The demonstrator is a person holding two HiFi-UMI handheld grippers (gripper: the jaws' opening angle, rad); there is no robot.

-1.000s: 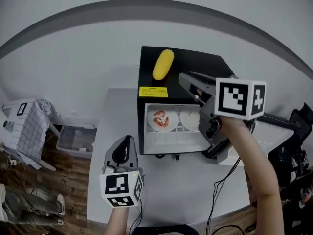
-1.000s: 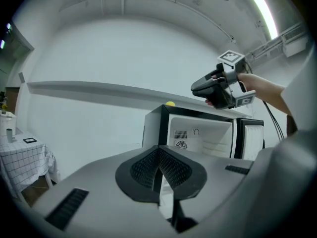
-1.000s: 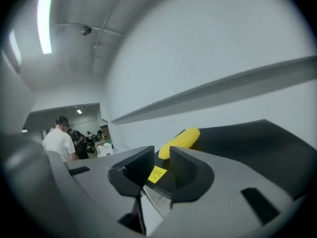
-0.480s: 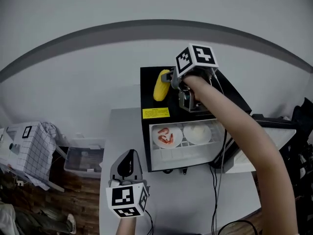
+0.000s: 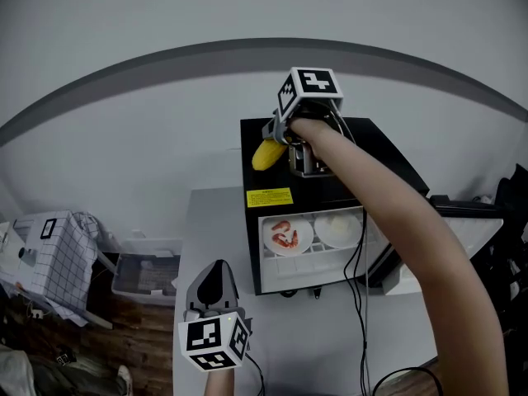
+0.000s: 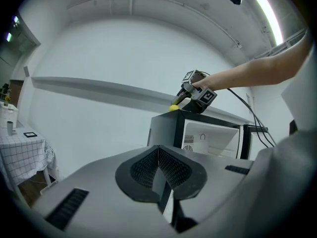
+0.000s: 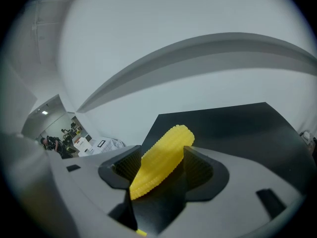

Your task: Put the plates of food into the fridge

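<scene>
Two round plates sit inside the small black fridge, next to each other on its upper shelf. The white plate with red food is at the left and the white plate with pale food is just beside it at the right. The fridge stands on a white table. Its fridge door is swung open to the right, and a yellow label is stuck on the front edge above the shelf.

A ribbed yellow corn cob lies on the fridge's flat black top, near the left edge. The right gripper reaches over that top, tilted downward. Its jaws are wide apart and have just been opening. In the right gripper view the cob lies lengthwise between the two ribbed pads and rests on the black top. The pads stand close along both of its sides, and whether they touch it cannot be told.

The left gripper is low at the left, over the table in front of the fridge, and points level toward it. In its own view the jaws are pressed together with nothing between them.
</scene>
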